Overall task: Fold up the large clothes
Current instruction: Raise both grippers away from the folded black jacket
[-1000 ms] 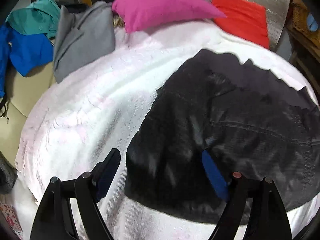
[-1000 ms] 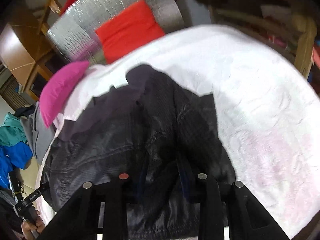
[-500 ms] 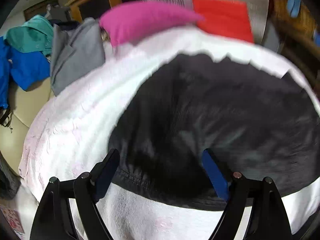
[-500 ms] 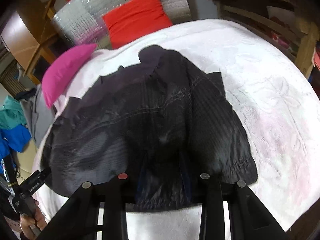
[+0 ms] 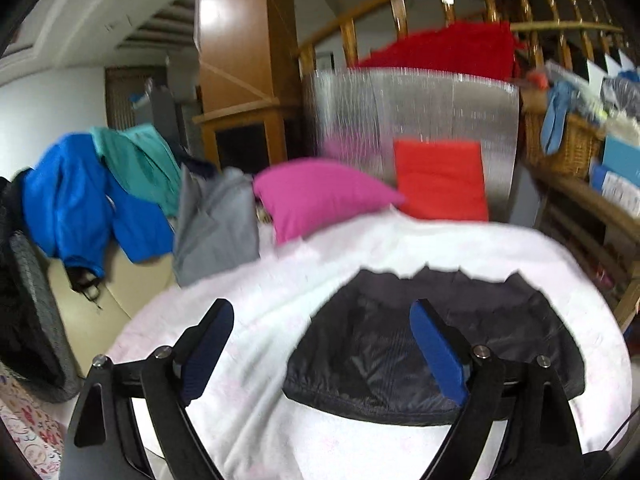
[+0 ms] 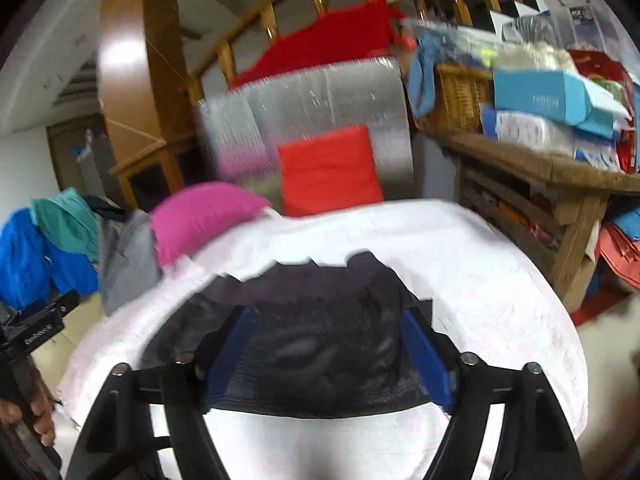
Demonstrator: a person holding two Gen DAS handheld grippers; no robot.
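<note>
Left gripper [image 5: 322, 338] raised above bed, pointing slightly down, jaws spread wide after just opening further, nothing between blue pads [image 5: 438, 350]. Person's hand [image 6: 40, 420] on its handle at far left of right wrist view. Right gripper [image 6: 326, 354] likewise tilted down over bed, jaws just opened wide, empty. Black jacket [image 5: 432, 344] lies folded flat on white bedspread [image 5: 256, 292], apart from both tools. Wicker basket [image 5: 568, 144] on wooden shelf at right holds blue cloth [image 5: 558, 114]; rest of contents blurred.
</note>
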